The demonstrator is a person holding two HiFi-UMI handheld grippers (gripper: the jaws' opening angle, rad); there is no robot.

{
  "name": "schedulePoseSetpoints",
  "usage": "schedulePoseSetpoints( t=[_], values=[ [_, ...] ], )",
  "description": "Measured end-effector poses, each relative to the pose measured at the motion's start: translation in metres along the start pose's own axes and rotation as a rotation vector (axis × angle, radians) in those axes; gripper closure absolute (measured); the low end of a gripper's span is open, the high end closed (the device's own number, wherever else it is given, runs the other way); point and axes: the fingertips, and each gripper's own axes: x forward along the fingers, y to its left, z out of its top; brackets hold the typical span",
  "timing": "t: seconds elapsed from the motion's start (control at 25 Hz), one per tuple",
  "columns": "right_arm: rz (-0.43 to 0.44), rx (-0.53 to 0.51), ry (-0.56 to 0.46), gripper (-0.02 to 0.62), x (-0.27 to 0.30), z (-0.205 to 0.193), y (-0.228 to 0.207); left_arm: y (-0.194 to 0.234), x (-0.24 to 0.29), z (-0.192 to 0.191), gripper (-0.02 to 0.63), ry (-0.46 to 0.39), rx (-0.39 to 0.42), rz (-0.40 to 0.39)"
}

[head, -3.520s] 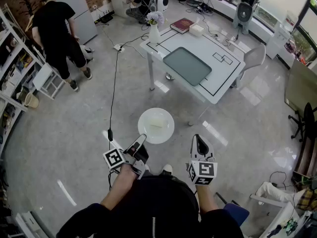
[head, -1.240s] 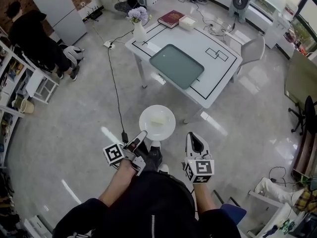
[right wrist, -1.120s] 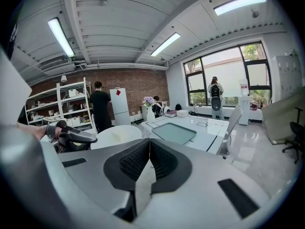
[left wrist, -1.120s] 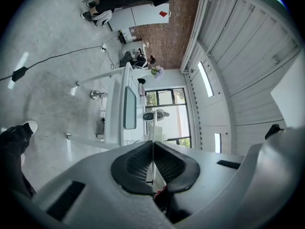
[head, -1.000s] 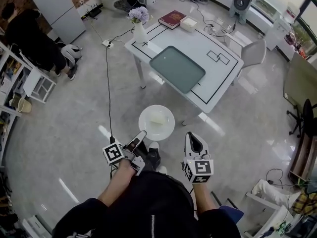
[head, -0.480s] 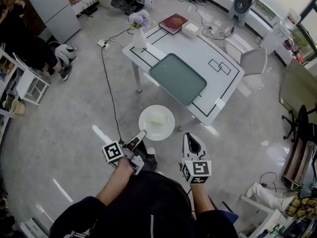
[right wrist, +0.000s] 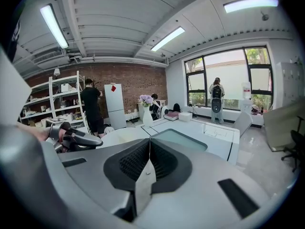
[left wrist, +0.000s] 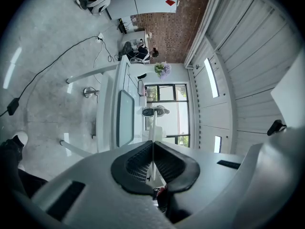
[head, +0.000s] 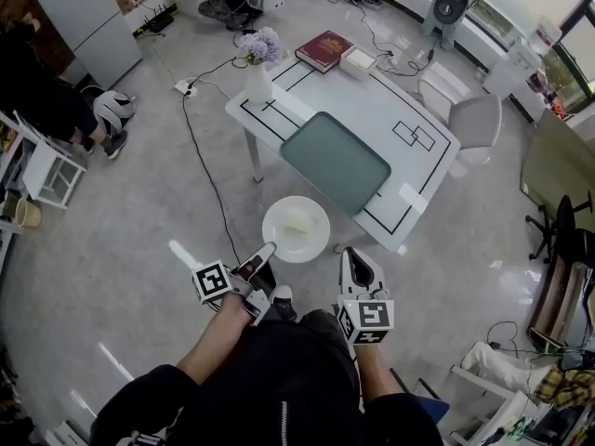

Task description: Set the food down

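A white plate (head: 296,230) with a pale piece of food (head: 296,222) hangs level above the floor, just short of the white table (head: 376,96). My left gripper (head: 264,254) is shut on the plate's near rim; in the left gripper view the plate (left wrist: 152,125) shows edge-on between the closed jaws of that gripper (left wrist: 152,156). To the plate's right, my right gripper (head: 352,257) is shut and holds nothing. The right gripper view looks past the shut right gripper (right wrist: 149,149) at the plate (right wrist: 121,136) and a green tray (right wrist: 178,138).
On the table lie a green tray (head: 335,163), a vase of flowers (head: 257,68), a red book (head: 323,49) and a white box (head: 358,60). A grey chair (head: 469,124) stands at its right side. A black cable (head: 200,165) crosses the floor; shelves (head: 33,170) stand at left.
The table has come closer and now lies just beyond the plate. Both grippers keep their places relative to the body, and the plate stays held by the left one.
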Motion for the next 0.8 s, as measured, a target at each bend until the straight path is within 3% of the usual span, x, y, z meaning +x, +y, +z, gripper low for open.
schedulePoseSetpoints(
  t=[0.8],
  values=[
    [-0.063, 0.024, -0.001, 0.584, 0.033, 0.002, -0.041, 0.006, 0.053, 0.023, 0.594, 0.025, -0.015, -0.015]
  ],
)
